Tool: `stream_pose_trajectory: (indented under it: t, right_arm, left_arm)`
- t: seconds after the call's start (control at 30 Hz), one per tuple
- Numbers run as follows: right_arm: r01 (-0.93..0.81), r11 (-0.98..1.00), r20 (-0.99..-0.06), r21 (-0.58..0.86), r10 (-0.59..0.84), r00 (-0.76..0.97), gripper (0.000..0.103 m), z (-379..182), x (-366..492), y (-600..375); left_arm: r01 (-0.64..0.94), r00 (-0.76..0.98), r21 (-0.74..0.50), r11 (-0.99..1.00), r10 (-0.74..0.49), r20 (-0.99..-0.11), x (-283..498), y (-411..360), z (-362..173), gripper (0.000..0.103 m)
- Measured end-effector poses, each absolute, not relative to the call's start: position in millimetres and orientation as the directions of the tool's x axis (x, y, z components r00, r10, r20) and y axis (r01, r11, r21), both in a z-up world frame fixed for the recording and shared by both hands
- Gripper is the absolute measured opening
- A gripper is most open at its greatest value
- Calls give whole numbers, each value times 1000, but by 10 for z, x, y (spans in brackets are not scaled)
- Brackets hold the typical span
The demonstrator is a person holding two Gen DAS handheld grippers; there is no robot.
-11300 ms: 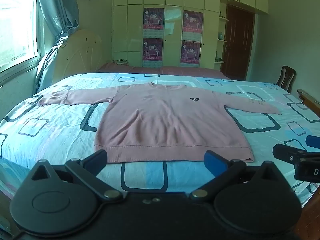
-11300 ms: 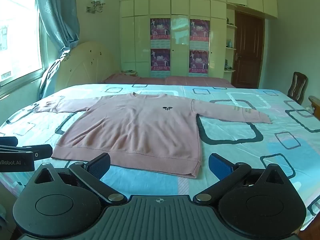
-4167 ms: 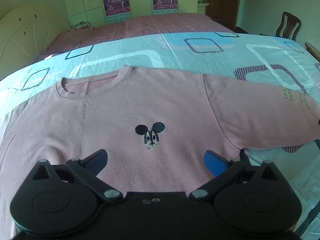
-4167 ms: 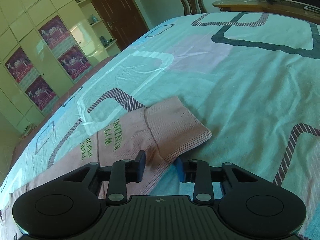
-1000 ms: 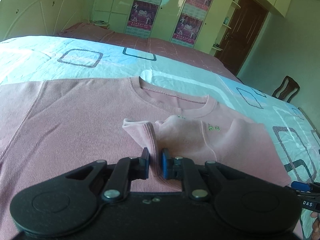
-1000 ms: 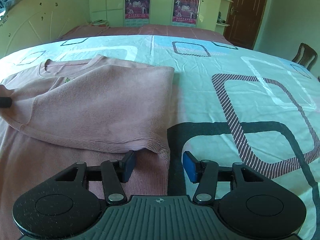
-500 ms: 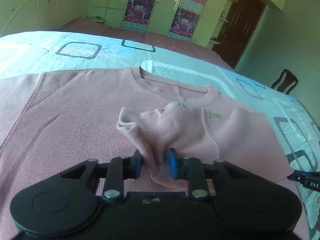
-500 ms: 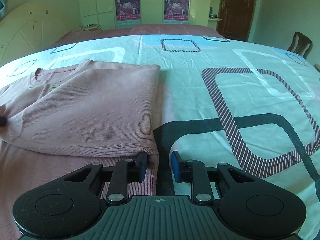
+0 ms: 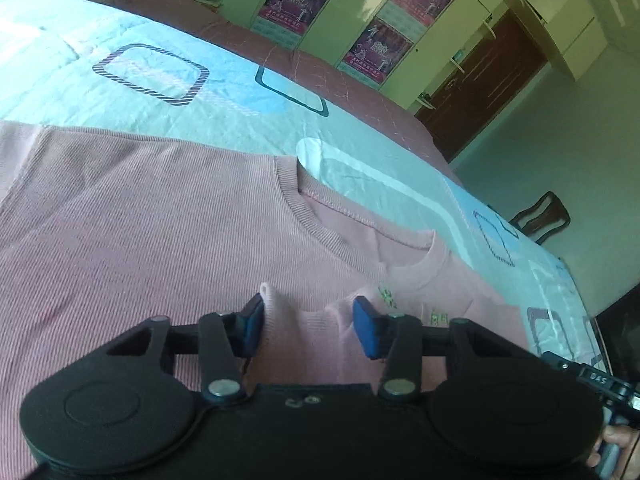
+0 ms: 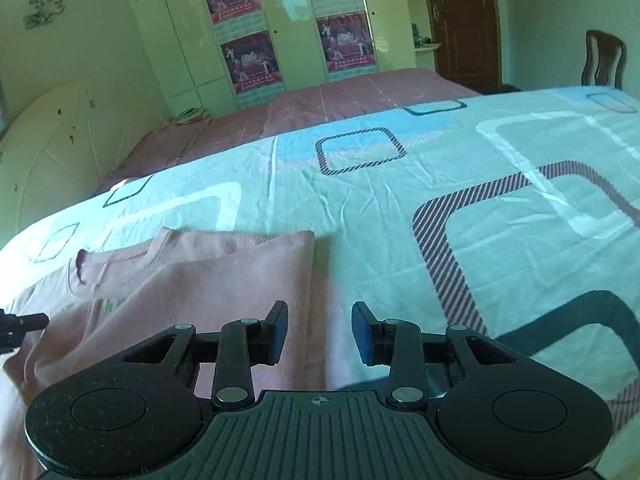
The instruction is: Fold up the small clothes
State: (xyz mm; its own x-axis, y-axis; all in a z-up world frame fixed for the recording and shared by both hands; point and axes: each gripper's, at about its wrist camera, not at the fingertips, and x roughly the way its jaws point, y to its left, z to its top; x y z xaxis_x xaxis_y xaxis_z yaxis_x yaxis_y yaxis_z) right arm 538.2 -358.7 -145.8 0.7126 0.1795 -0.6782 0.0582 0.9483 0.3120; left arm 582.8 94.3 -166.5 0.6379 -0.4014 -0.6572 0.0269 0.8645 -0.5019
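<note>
Now the right-hand sleeve (image 10: 224,280) of the pink sweater (image 9: 132,216) lies folded across the chest. A few seconds ago it was stretched out flat over the bedsheet (image 10: 400,200). Its cuff (image 9: 280,320) has landed near the middle of the garment, just below the neckline (image 9: 320,228). The fold line forms a straight right edge to the sweater, with bare sheet beyond it. That looks to me like the first sleeve fold done. The far-left sleeve and the body fold seemingly remain, though the left sleeve's end is out of frame.

Both claws have let go in the last moment. The left gripper (image 9: 308,326) pinched the cuff a second ago, and its jaws have just been opening. They now stand partly spread with the cuff upright between them. The cloth leans against the left-side pad (image 9: 253,322) and stands clear of the right-side one, so nothing is clamped.

The right gripper (image 10: 320,334) sits at the near end of the fold, where it nipped the doubled edge half a second ago. Its jaws have just been opening too. They now stand moderately apart, astride the sweater's right edge. The left pad is over pink knit and the right pad over the sheet, and neither presses on cloth (as far as the view lets me judge). The sweater lies flat on the bed, front up, left of centre in the right wrist view.
</note>
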Motion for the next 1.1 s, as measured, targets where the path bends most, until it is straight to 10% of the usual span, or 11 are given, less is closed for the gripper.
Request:
stream_pose_trajectory:
  t: [0.03, 0.23, 0.4, 0.5, 0.6, 0.7, 0.8, 0.93, 1.1]
  right_arm:
    - [66, 943, -687, 327, 189, 702, 35, -1509, 5464, -3593]
    - [42, 948, -708, 315, 205, 675, 23, -1662, 5551, -3561]
    - [46, 931, -679, 361, 229, 698, 30, -1648, 5579, -3638]
    - [56, 903, -656, 425, 265, 707, 32, -1654, 5691, -3723]
    - [45, 891, -652, 452, 295, 699, 32, -1679, 5814, -3730]
    - [-11, 958, -690, 287, 214, 691, 4, -1692, 5891, -3554]
    - [2, 977, -702, 213, 152, 696, 5, -1645, 5877, -3498]
    - [7, 989, -648, 149, 92, 756, 12, -1461, 5702, -3437]
    - [-162, 978, -633, 130, 208, 746, 39, -1451, 5732, -3045]
  left_arm:
    - [36, 631, -494, 869, -403, -663, 5840, 911, -1679, 6]
    - [-4, 839, -405, 915, -217, -499, 5342, 954, -1463, 5]
    - [-14, 779, -286, 958, -169, -603, 5363, 907, -1665, 6]
    - [-44, 772, -310, 950, -164, -614, 5418, 943, -1648, 24]
    - [-33, 755, -280, 960, -160, -636, 5466, 915, -1671, 16]
    - [-52, 754, -186, 981, -83, -652, 5484, 855, -1672, 7]
    - [-82, 750, -245, 966, -102, -653, 5466, 948, -1667, 16]
    - [-127, 809, -192, 973, -11, -587, 5269, 836, -1384, 54]
    - [196, 784, -122, 973, -230, -576, 5306, 81, -1303, 61]
